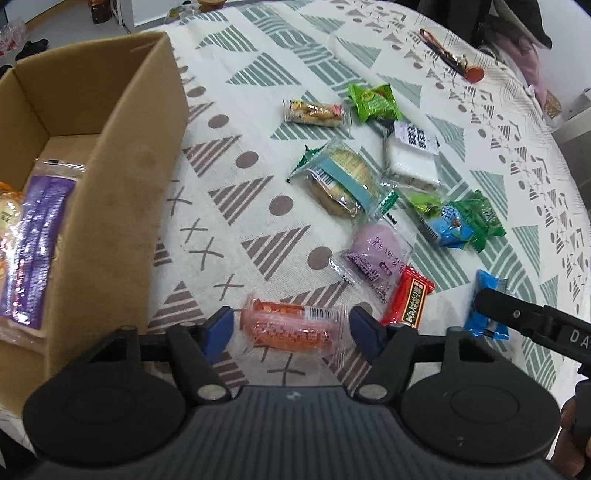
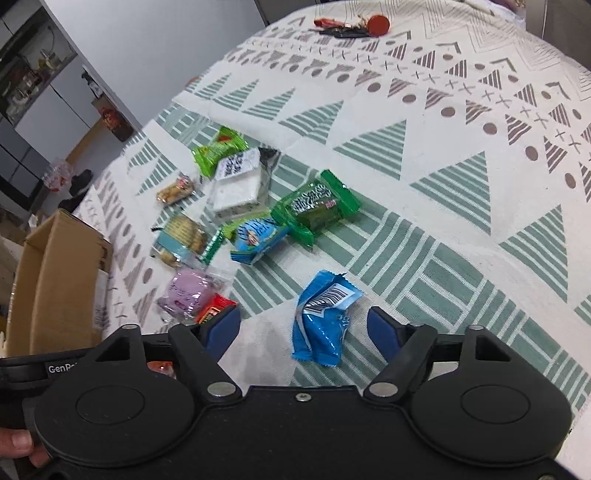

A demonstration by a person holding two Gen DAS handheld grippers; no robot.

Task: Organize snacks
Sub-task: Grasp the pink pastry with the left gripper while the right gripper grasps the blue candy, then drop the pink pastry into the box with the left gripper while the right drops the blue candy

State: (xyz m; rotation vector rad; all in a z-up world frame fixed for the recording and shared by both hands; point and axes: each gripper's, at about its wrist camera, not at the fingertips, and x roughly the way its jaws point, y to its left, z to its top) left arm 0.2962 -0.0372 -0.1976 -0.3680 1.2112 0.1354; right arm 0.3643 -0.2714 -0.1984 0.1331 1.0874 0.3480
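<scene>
Wrapped snacks lie scattered on a patterned tablecloth. My left gripper (image 1: pixel 291 330) is open, its blue pads on either side of an orange-pink snack pack (image 1: pixel 290 325) lying flat on the cloth. My right gripper (image 2: pixel 304 330) is open around a blue snack packet (image 2: pixel 323 317) that rests on the cloth. A cardboard box (image 1: pixel 122 192) stands to the left, with a purple pack (image 1: pixel 33 243) inside it. Beyond lie a purple mochi pack (image 1: pixel 373 254), a red packet (image 1: pixel 406 299), a cracker pack (image 1: pixel 343 181) and green packets (image 1: pixel 373 101).
A white block snack (image 1: pixel 410 155), a small biscuit roll (image 1: pixel 316 112) and a blue-green candy bag (image 1: pixel 461 221) lie further out. Keys with a red tag (image 2: pixel 354 26) sit at the table's far side. The box wall (image 2: pixel 59 280) rises at the left of the right wrist view.
</scene>
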